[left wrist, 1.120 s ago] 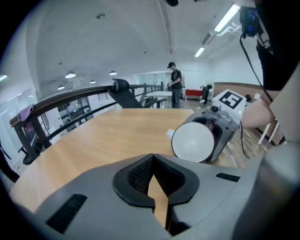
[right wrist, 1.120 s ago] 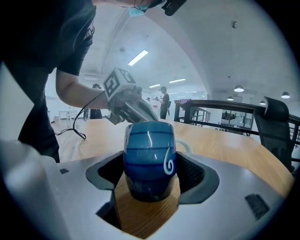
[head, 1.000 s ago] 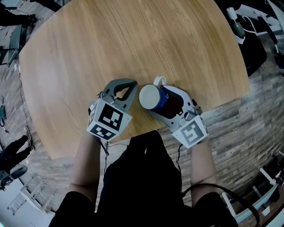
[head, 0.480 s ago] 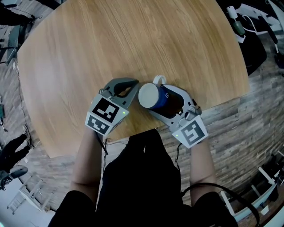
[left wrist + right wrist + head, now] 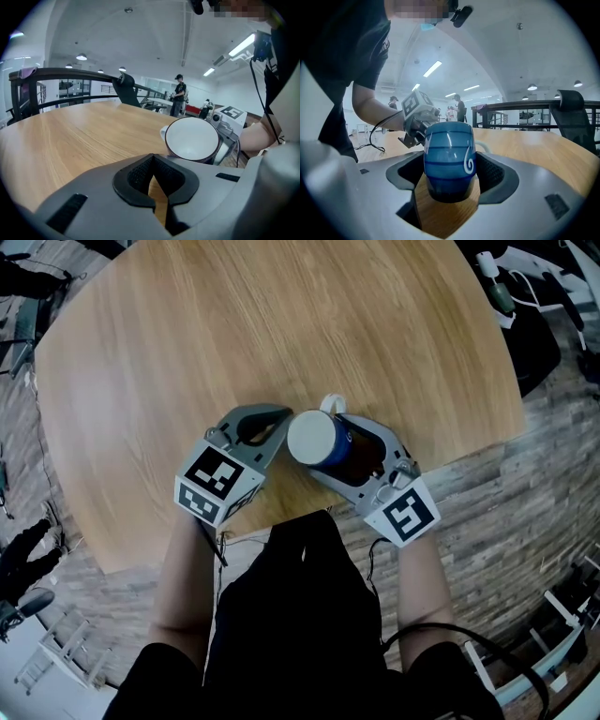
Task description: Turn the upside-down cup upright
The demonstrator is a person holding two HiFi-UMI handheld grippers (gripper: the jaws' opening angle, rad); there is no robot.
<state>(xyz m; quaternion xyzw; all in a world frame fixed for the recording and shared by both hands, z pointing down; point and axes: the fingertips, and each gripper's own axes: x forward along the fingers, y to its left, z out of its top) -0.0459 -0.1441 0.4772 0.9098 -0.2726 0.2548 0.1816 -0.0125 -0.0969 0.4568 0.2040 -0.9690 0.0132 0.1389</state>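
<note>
The fingers (image 5: 493, 174) of the right gripper (image 5: 451, 178) are clamped on the cup (image 5: 449, 150), with one dark ribbed pad against each side of its body. The fingers (image 5: 136, 177) of the left gripper (image 5: 153, 161) are pressed together at the tips with nothing between them. Only the wood of the table (image 5: 281, 324) shows through the gap behind the tips.

Only the left gripper view looks into the cup's mouth, a round opening with a dark rim and a plain white inside, turned toward that gripper. The right gripper view shows just the outside. The head view places the cup near the table's near edge, between the two grippers. From there it is tipped over, its white mouth facing up and toward the left gripper and its body running back into the right gripper's jaws. The left gripper's tip is just beside the rim. No view shows whether the cup rests on the tabletop.

The cup is glossy blue with darker horizontal bands, a white spiral on its side and a darker base. Its white handle (image 5: 330, 407) sticks out on the far side, away from the person.
</note>
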